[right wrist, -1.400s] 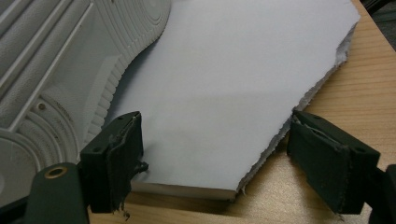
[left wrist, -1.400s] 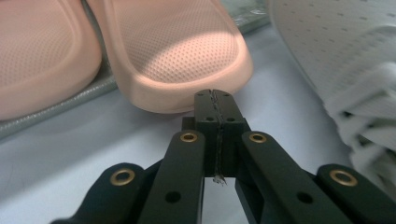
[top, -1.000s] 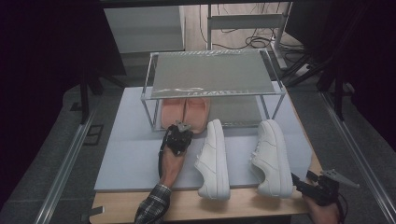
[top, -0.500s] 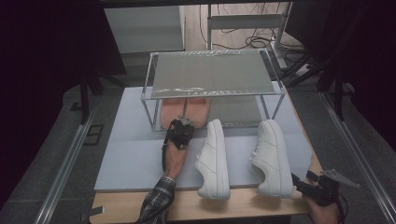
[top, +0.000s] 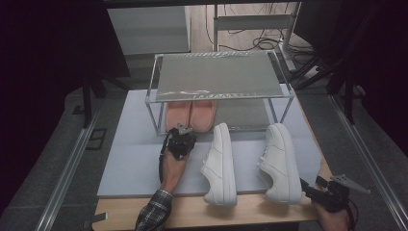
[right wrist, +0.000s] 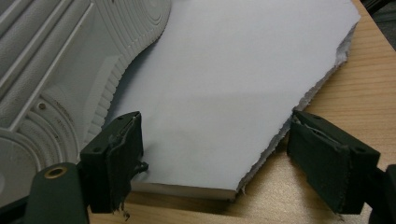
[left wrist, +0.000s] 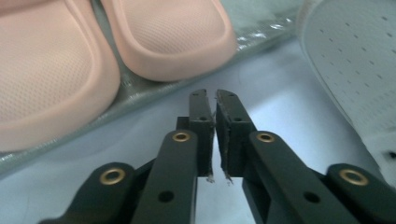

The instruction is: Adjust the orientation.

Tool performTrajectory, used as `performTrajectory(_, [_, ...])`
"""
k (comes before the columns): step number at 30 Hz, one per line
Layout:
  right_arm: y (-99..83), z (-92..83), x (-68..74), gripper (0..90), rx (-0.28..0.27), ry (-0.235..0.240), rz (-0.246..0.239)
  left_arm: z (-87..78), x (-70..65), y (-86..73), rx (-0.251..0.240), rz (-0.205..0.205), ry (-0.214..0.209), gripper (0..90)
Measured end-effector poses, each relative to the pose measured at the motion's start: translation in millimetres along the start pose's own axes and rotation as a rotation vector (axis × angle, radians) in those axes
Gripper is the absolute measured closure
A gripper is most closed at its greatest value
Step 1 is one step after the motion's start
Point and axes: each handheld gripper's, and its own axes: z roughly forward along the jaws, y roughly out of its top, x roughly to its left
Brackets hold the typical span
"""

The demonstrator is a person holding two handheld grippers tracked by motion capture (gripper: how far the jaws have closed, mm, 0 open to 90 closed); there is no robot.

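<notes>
Just short of the pink slippers, the left gripper has its fingers nearly pressed together, a thin slit between the pads and nothing in it; they have just been parting slightly. Both slippers lie side by side, toes toward the fingers, on the low shelf of the rack, touching each other, and from the high view the left gripper sits right at the rack's front edge. That placing suggests the slippers were pushed or set in under the upper tier, and the fingers now stand clear of them. To the left gripper's right, on the grey mat, two white sneakers lie apart from one another, toes toward the rack, likely waiting their turn. Farther out, at the near right corner, the right gripper has its fingers spread wide, empty, over the torn mat corner where it meets the wooden surface. One sneaker's ribbed sole is just beside its left finger, so this gripper looks parked within easy reach of that shoe.
</notes>
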Motion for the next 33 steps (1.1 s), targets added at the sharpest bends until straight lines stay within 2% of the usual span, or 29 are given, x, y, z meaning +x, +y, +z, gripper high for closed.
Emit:
performTrajectory(4, [0.0,0.0,0.1,18.6,0.0,-0.001,0.0,-6.6,-4.9,-5.5,-0.01,0.027,-0.009,75.4])
performTrajectory(12, [0.0,0.0,0.2,18.6,0.0,-0.002,0.0,-18.5,-12.3,-11.4,-0.01,0.068,0.008,56.3])
performTrajectory(18, [0.0,0.1,0.3,18.6,0.0,-0.002,-0.001,-31.2,-8.8,-23.8,-0.032,0.025,-0.02,43.6])
performTrajectory(23, [0.0,0.1,0.5,18.5,-0.001,-0.002,0.001,-39.6,-4.3,-33.5,-0.04,0.008,-0.015,33.0])
performTrajectory(33, [0.0,0.1,0.4,18.3,-0.001,-0.001,0.0,-55.8,-0.2,-50.0,-0.047,0.001,-0.018,14.0])
